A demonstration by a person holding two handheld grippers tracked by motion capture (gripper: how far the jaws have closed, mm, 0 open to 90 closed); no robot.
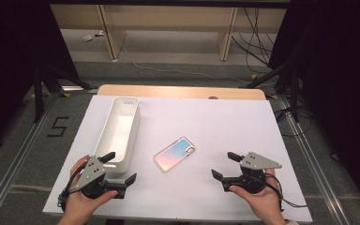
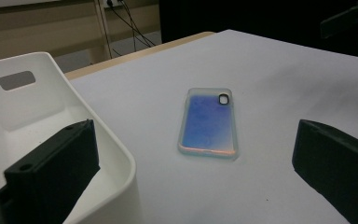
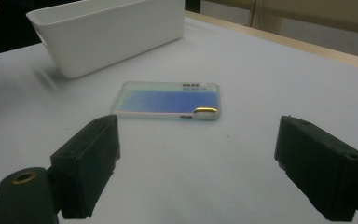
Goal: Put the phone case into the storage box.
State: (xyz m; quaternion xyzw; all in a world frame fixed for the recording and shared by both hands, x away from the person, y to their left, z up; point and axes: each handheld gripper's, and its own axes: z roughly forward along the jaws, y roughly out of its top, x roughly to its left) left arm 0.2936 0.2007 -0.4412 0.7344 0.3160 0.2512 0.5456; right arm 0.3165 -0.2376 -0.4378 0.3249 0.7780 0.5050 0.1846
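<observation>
An iridescent phone case (image 1: 174, 153) lies flat on the white table sheet (image 1: 206, 126), near the middle front. It shows blue in the left gripper view (image 2: 208, 122) and in the right gripper view (image 3: 170, 101). A white oblong bin (image 1: 118, 131) stands to its left, empty as far as I see. My left gripper (image 1: 120, 168) is held at the front left with jaws wide open, one jaw over the bin's near corner (image 2: 116, 158). At the front right my right gripper (image 1: 226, 165) is open too, nothing between its jaws, facing the case from a short way off.
The table's wooden far edge (image 1: 183, 91) shows beyond the sheet. Past it are floor, cables (image 1: 258, 42) and wooden furniture legs. Black stands flank the table on both sides. A "5" mark (image 1: 57, 126) is on the floor at left.
</observation>
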